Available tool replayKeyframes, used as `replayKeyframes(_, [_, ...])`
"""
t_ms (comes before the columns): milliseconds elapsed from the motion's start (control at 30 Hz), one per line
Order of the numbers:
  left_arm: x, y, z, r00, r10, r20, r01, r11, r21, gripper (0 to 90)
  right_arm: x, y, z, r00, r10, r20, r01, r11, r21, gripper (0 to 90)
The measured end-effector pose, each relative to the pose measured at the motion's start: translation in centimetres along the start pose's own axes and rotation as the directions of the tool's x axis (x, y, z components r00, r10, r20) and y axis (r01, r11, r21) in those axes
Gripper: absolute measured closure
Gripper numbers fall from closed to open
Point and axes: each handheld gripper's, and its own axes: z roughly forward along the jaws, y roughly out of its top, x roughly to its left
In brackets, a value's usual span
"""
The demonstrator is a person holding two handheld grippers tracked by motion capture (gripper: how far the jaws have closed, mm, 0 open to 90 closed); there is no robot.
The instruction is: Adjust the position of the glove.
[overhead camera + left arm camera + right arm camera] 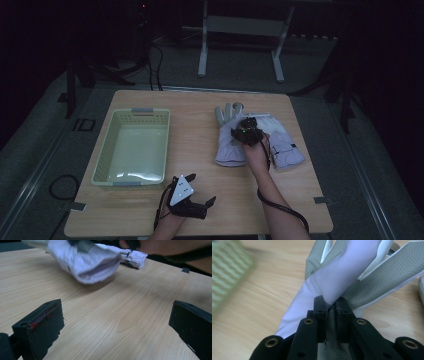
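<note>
High view shows, nearest, the left gripper (192, 192) resting with jaws apart and nothing between them on the table (210, 220) beside the basket (132, 146); farther off, the right gripper (248, 131) is clenched on a glove (229, 150), pinching a fold of fabric. Soft, light and floppy, it will likely sag and swing, so a bunched grip near its middle seems best. A second glove (285, 150) lies just beside, partly hidden by the forearm, its fingers hard to make out.
</note>
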Motion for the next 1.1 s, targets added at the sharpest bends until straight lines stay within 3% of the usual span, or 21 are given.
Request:
replayKeyframes(267, [0.0, 0.0, 0.0, 1.0000, 0.000, 0.002, 0.000, 1.0000, 0.000, 0.0, 3.0, -0.6, -4.0, 0.9999, -0.007, -0.009, 0.006, 0.996, -0.091, 81.2])
replayKeyframes(433, [-0.1, 0.0, 0.0, 0.9999, 0.011, -0.001, -0.011, 0.9999, 0.000, 0.0, 4.4, -2.3, -4.7, 0.9998, -0.014, -0.010, 0.013, 0.992, -0.125, 81.0])
replayKeyframes(733, [-0.2, 0.0, -0.1, 0.9999, 0.011, -0.003, -0.011, 0.9999, -0.005, 0.0, 5.2, -5.0, -1.5, 0.9997, -0.021, -0.010, 0.021, 0.999, -0.049, 80.9])
replayKeyframes(933, [-0.2, 0.0, -0.1, 0.9999, 0.010, -0.004, -0.010, 0.9999, -0.005, 0.0, 5.1, -5.6, 0.1, 1.0000, 0.000, -0.009, 0.000, 1.000, -0.019, 80.6])
replayKeyframes(1100, [-0.2, 0.0, -0.1, 0.9999, 0.011, -0.003, -0.011, 0.9999, -0.005, 0.0, 4.9, -5.7, 1.3, 0.9996, -0.021, 0.020, 0.021, 1.000, 0.007, 80.0])
